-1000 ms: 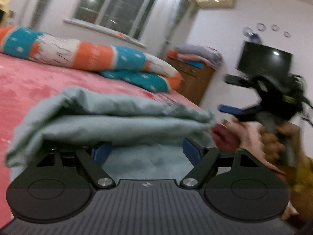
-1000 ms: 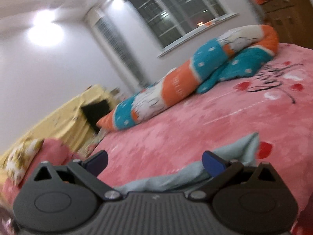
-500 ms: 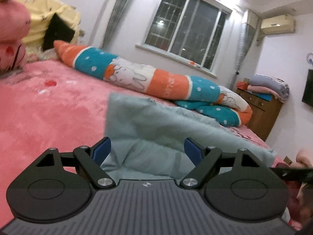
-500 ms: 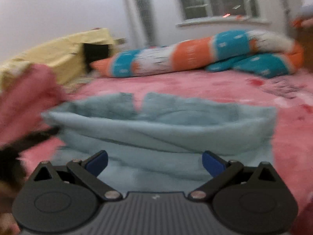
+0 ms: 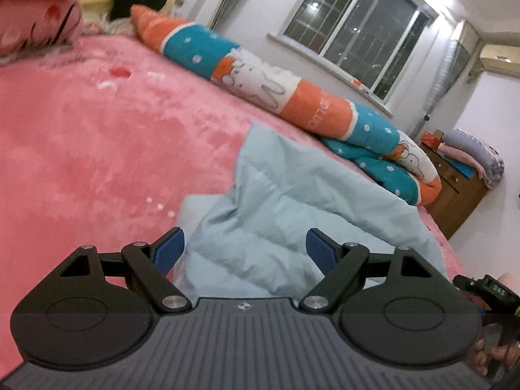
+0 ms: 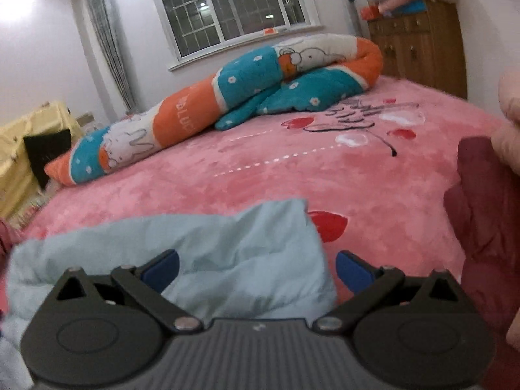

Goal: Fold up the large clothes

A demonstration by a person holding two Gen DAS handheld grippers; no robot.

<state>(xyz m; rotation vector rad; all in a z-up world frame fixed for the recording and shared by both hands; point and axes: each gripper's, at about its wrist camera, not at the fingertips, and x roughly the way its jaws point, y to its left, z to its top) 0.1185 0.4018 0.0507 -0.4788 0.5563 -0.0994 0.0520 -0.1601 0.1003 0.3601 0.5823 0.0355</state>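
Note:
A light blue garment [image 5: 292, 201] lies folded and rumpled on the pink bed cover [image 5: 97, 136]. My left gripper [image 5: 245, 250] is open, its blue pads on either side of the garment's near edge, holding nothing. In the right wrist view the same garment [image 6: 201, 253] lies just ahead. My right gripper [image 6: 256, 268] is open over its right corner, holding nothing. Part of the right gripper shows at the lower right of the left wrist view [image 5: 481, 292].
A long orange, teal and white bolster [image 6: 227, 97] lies across the far side of the bed. A wooden dresser [image 6: 419, 39] with stacked blankets stands at the right wall. A dark red cloth [image 6: 481, 214] and a hand are at my right. A pink pillow [image 5: 39, 9] sits far left.
The garment was carried folded on the left gripper; it now lies on the bed. Both grippers have drawn back and stay open. The right view has swung right.

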